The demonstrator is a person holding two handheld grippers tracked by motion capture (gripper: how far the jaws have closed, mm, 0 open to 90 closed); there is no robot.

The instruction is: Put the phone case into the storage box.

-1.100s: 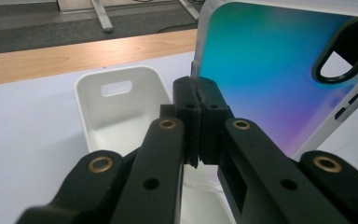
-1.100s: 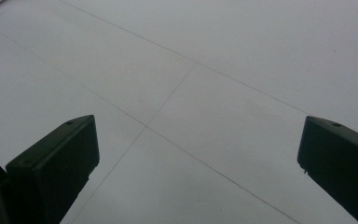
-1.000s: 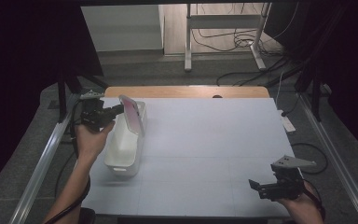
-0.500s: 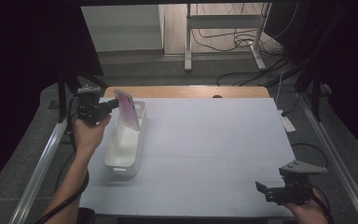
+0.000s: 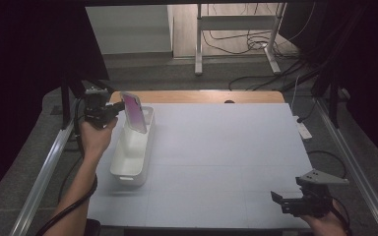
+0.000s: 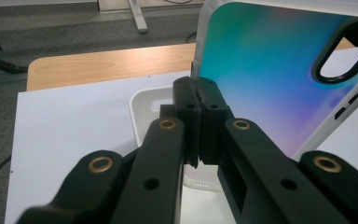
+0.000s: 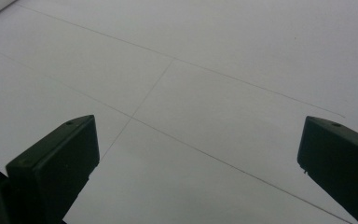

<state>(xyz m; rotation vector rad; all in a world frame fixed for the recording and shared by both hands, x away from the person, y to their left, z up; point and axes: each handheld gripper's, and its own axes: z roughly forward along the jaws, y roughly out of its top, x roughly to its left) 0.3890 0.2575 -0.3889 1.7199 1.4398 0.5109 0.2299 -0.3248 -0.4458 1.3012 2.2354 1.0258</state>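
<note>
Left gripper (image 5: pixel 115 107): I see its jaws pinching the edge of the phone case (image 5: pixel 133 112)
Phone case: upright, over the far end of the white bin (image 5: pixel 128 164)
Right gripper (image 5: pixel 279 200): jaws spread, nothing between, above the white table (image 5: pixel 226 147)

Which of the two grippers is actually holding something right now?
The left gripper, its jaws shut on the phone case above the white bin. The right gripper is open over bare table.

white bin (image 5: pixel 134 150) blocking the table's (image 5: pixel 226 157) left side, open surface rightward
</note>
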